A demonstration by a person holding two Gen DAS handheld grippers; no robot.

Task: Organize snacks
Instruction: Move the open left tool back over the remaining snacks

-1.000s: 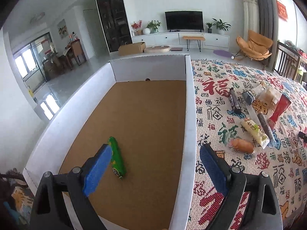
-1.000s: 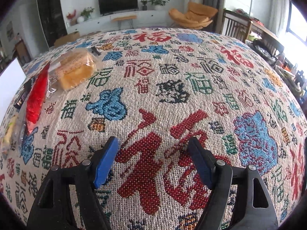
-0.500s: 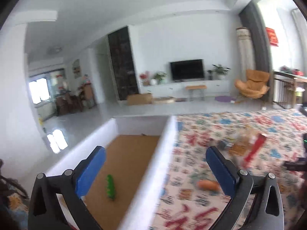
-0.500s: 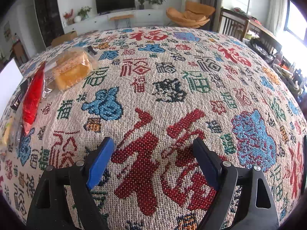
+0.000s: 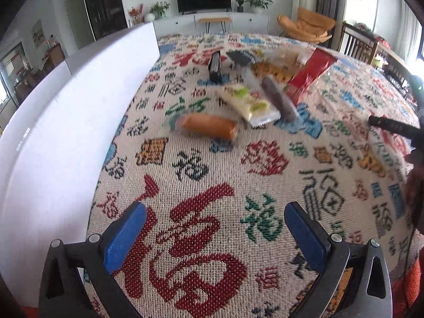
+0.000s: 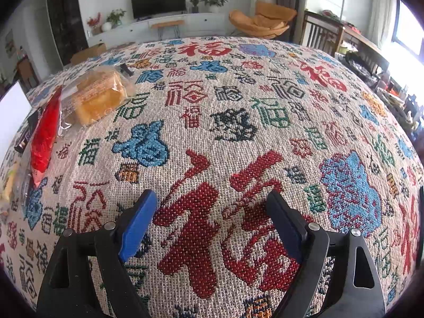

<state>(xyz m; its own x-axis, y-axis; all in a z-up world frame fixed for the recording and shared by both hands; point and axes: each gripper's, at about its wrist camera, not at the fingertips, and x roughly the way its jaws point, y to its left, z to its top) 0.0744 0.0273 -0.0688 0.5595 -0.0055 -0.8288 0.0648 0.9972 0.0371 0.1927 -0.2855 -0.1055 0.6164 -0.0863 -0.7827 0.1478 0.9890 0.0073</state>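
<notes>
My left gripper [image 5: 215,212] is open and empty, low over the patterned cloth. Ahead of it lies a pile of snacks: an orange sausage-shaped pack [image 5: 208,126], a yellow-green pack [image 5: 249,102], a dark stick [image 5: 279,98], a red pouch [image 5: 310,73], a black bar [image 5: 215,66] and a clear bag of biscuits [image 5: 275,65]. The white box wall [image 5: 71,111] stands to the left. My right gripper [image 6: 212,206] is open with nothing between its fingers, above bare cloth. In the right wrist view, a bag of orange cakes [image 6: 98,96] and the red pouch [image 6: 43,135] lie far left.
The patterned cloth [image 6: 238,122] covers the whole table. The other gripper's dark tip [image 5: 392,126] and part of a hand show at the right edge of the left wrist view. Chairs, a TV cabinet and an armchair stand beyond the table.
My left gripper has swung out of the box, rightward and down over the cloth toward the snack pile; the green pack stays behind in the box. Both grippers opened slightly wider.
</notes>
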